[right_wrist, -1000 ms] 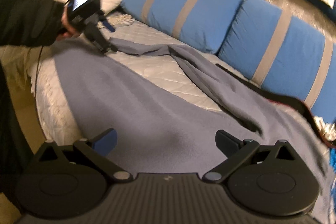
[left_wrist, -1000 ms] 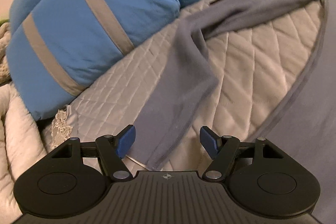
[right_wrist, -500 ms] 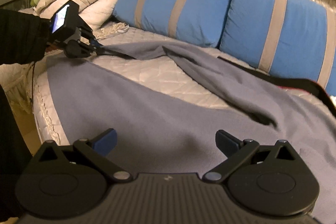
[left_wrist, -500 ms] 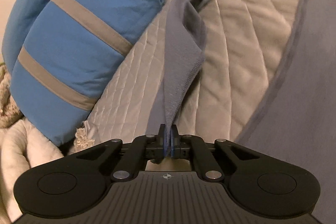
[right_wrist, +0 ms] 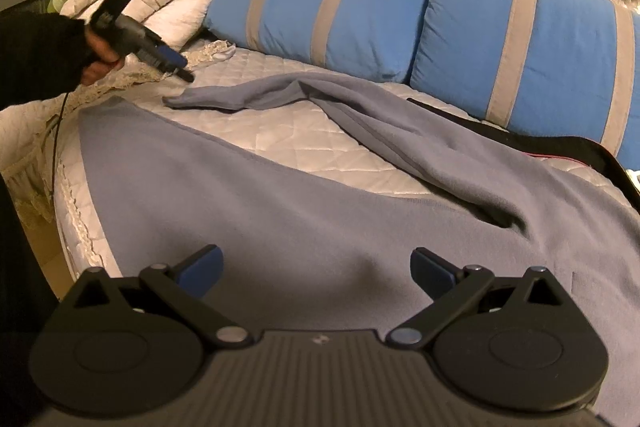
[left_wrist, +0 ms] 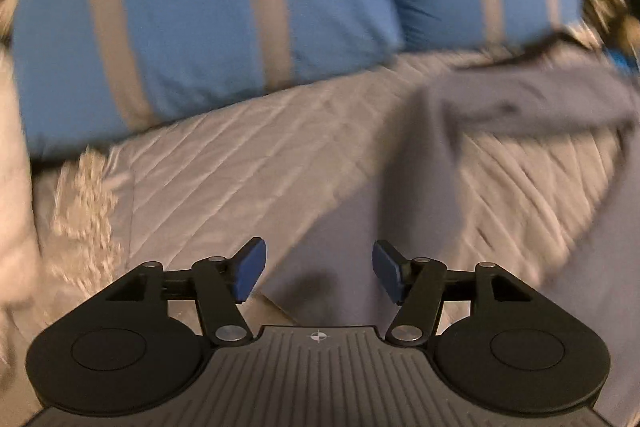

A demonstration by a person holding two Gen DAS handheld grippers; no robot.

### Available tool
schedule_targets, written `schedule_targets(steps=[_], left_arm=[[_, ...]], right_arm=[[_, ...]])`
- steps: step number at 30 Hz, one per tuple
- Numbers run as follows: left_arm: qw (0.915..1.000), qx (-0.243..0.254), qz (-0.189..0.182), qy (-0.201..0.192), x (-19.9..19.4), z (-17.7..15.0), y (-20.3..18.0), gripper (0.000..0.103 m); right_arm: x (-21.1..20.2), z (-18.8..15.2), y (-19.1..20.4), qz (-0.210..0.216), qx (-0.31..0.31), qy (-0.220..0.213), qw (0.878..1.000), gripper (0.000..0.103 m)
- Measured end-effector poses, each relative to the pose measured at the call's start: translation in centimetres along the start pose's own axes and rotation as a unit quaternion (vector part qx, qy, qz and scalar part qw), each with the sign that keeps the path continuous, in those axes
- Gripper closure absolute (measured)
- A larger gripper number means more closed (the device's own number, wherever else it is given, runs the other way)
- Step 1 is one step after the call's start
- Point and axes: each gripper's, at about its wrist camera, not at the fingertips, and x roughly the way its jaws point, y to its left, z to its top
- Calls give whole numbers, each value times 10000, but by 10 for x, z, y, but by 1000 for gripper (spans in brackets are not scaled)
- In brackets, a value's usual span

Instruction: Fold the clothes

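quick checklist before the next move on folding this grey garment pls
1. Left gripper free of cloth: ok, jaws opening, nothing pinched.
2. Sleeve laid out on the quilt: ok, stretched toward the left gripper, slightly wrinkled.
3. Right gripper ready: ok, open above the grey garment.
4. Garment body flat: not ok, a fold sits near the armpit.
5. Blue pillows clear of the garment: ok.

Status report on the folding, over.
Left gripper opening, nothing between the jaws. Right gripper open over grey-blue garment. Sleeve lies on quilt. Nothing blocking.

Bedroom: quilted bed point(right_wrist: 304, 131), pillows point(right_wrist: 332, 3)
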Motion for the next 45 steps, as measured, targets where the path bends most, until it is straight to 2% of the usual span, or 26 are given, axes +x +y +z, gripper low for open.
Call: schedule_targets(steps=[4,6,9,13,17,23,29,31,33,41,45], left_arm=[[9995,-103,-202,229,28,4,14,46],[9987,-76,-324,374,39,5,17,50],[9969,-121,-596,500,53,3,20,64],[9936,-326,-934,548,53,2,23,94],[9928,-346,-964,616,49,6,22,97],[9966,-297,-636,437,33,8,25,99],[9995,-203,127,210,5,20,39,99],[9987,-87,469,166,-2,25,40,99],[9978,-49,657,75,-10,31,41,99],[9924,344,1153,-246,-23,39,23,99],[9912,397,1233,-267,-20,35,17,99]], right_arm=[[4,-1,-1,-14,2,92,10000,0],[6,-1,-2,-4,29,124,9999,0],[7,-2,-6,35,130,156,9998,0],[6,0,-12,161,328,152,9992,0],[1,4,-21,277,542,123,9981,0],[-21,25,-47,41,491,-7,9988,0],[-44,40,-100,-619,460,-87,9970,0],[-49,39,-119,-864,280,-65,9958,0],[-51,38,-138,-1111,106,-14,9938,0],[-35,13,-260,-1875,-75,424,9813,0],[-22,3,-329,-2095,480,449,9756,2]])
